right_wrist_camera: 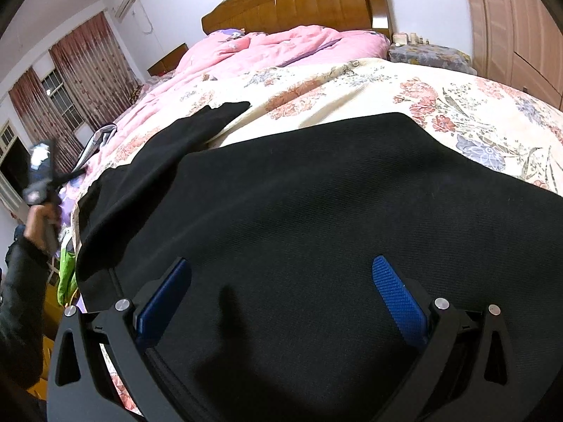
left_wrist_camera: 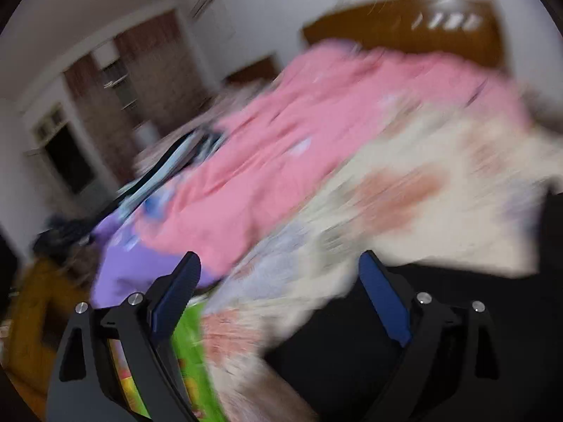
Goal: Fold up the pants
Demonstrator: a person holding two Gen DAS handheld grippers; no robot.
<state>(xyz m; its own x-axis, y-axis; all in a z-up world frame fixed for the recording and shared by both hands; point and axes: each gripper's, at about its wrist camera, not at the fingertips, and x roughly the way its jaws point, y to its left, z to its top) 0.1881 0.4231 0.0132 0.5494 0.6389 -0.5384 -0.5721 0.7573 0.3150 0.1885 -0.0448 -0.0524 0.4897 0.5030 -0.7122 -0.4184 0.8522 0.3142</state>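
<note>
Black pants [right_wrist_camera: 299, 218] lie spread on a floral bedsheet [right_wrist_camera: 352, 88], one leg running toward the far left. My right gripper [right_wrist_camera: 281, 267] is open and empty, hovering low over the pants' near part. My left gripper [left_wrist_camera: 279, 258] is open and empty; its view is motion-blurred, with the pants [left_wrist_camera: 387, 334] showing at the lower right. In the right wrist view the left gripper [right_wrist_camera: 40, 172] is held up in a hand at the bed's left side, away from the pants.
A pink quilt [right_wrist_camera: 264, 49] lies bunched toward the wooden headboard [right_wrist_camera: 299, 0]. A purple cloth [left_wrist_camera: 133, 263] and a green item [left_wrist_camera: 186, 337] sit at the bed's left edge. A wardrobe [right_wrist_camera: 510, 28] stands right, curtains [right_wrist_camera: 88, 63] left.
</note>
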